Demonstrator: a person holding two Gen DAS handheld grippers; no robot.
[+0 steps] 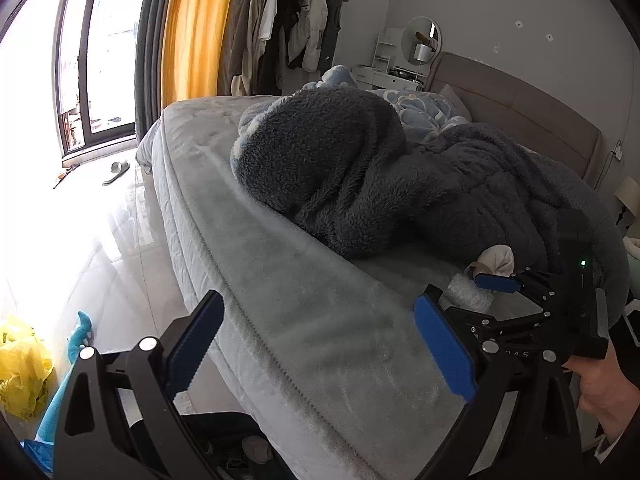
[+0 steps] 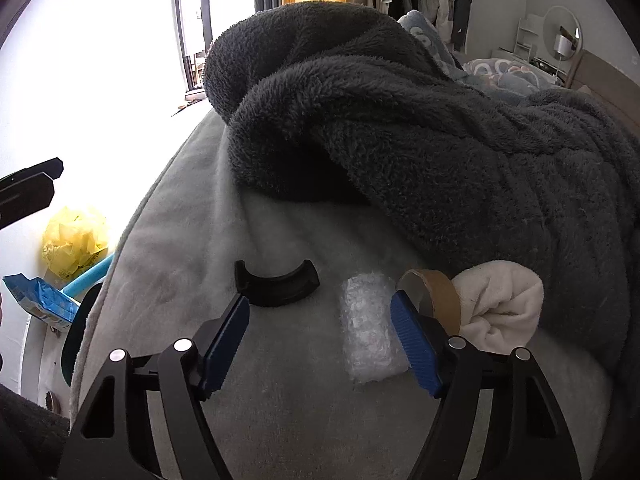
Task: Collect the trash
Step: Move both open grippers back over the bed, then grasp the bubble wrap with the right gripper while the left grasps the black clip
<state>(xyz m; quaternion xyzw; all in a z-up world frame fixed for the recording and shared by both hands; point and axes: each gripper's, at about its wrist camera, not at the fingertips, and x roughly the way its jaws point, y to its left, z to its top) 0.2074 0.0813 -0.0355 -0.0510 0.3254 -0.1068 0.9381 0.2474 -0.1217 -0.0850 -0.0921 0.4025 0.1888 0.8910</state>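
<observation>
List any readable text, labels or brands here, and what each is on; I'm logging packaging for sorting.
"BAS": partial embossed letters on the right gripper body, left wrist view; the rest is hidden.
Blue package: print too blurred to read.
Yellow plastic bag: no legible print.
Bubble wrap, cardboard ring: no text visible.

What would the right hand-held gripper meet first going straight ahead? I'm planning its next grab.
Probably the bubble wrap piece lying on the bed between its open fingers; the right hand-held gripper seems just above it. Beyond lies the dark fleece blanket. Depth is uncertain.
</observation>
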